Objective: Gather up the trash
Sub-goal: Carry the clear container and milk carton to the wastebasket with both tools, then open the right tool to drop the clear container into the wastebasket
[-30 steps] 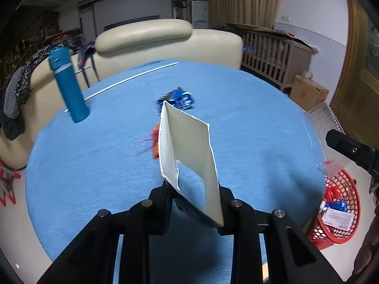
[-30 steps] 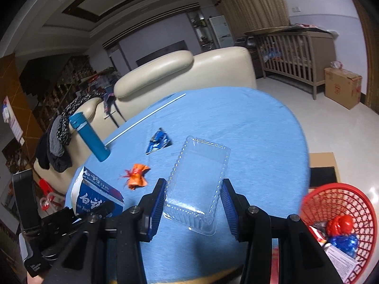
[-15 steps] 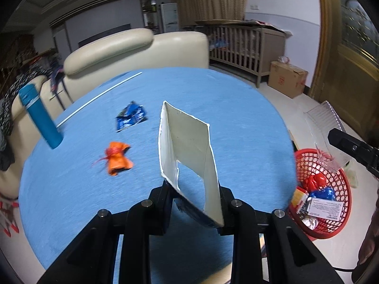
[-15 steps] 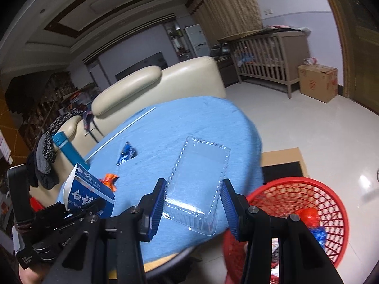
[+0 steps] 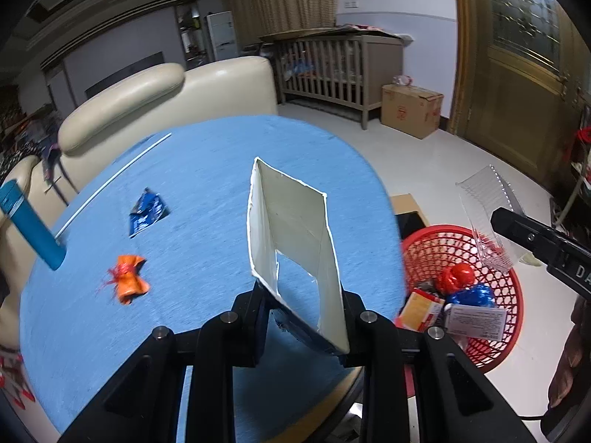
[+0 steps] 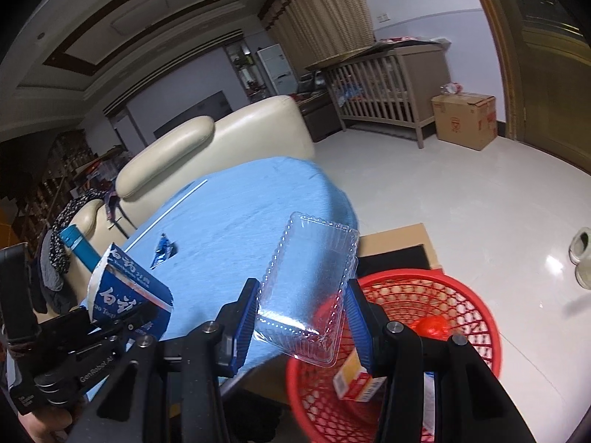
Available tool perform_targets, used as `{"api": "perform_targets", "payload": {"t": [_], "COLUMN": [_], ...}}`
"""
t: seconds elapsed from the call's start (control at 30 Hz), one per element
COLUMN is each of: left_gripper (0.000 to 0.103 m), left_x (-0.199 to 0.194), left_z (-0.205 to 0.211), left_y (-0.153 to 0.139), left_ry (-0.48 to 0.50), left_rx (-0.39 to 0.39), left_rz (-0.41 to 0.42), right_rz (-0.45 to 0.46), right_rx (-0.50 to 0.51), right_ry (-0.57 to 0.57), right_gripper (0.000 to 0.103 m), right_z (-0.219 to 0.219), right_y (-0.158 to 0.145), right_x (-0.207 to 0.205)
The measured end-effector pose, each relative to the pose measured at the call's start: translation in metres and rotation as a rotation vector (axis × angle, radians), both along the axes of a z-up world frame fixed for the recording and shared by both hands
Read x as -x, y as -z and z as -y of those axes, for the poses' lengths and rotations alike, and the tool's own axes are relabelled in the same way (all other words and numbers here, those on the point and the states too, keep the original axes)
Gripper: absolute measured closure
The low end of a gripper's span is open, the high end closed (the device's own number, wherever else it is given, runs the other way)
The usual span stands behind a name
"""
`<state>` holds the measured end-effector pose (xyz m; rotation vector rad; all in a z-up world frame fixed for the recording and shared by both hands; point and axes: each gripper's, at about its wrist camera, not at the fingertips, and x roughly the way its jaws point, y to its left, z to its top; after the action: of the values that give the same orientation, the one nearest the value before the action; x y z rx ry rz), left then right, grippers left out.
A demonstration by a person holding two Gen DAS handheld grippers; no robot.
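My left gripper is shut on an opened blue and white carton, held over the near edge of the round blue table; the carton also shows in the right wrist view. My right gripper is shut on a clear plastic tray, held above the rim of the red mesh basket. The basket stands on the floor right of the table and holds several pieces of trash. An orange wrapper and a blue wrapper lie on the table.
A teal bottle stands at the table's left edge, and a white rod lies across its far side. A cream sofa is behind the table. A crib and a cardboard box stand on the floor beyond.
Both grippers have swung to the right with their loads. The red basket has come into fuller view, and the clear tray now hangs over its rim instead of over the table.
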<state>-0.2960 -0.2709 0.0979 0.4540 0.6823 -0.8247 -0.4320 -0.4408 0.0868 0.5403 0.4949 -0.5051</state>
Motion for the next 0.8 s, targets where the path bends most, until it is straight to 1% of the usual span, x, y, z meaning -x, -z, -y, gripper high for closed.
{"api": "perform_targets", "payload": {"t": [0.2,0.37,0.6,0.8], "left_gripper": [0.073,0.073,0.073,0.073], "left_x": [0.014,0.027,0.05,0.059], "left_z": [0.021,0.042,0.075,0.089], "left_y": [0.0,0.002,0.011,0.02], "left_ry": [0.053,0.101,0.178,0.207], "left_rx": [-0.006,-0.013,-0.038,-0.058], "left_rz": [-0.011,-0.016,-0.038,-0.057], "right_rz": [-0.026,-0.066,-0.11,-0.144], "right_rx": [-0.023,-0.05,-0.091,-0.126], "right_ry": [0.059,0.095,0.118,0.126], "right_gripper": [0.054,0.054,0.053,0.052], "right_z": [0.021,0.038,0.055,0.061], "right_y": [0.012,0.029,0.05,0.067], "right_x": [0.02,0.039,0.053,0.058]}}
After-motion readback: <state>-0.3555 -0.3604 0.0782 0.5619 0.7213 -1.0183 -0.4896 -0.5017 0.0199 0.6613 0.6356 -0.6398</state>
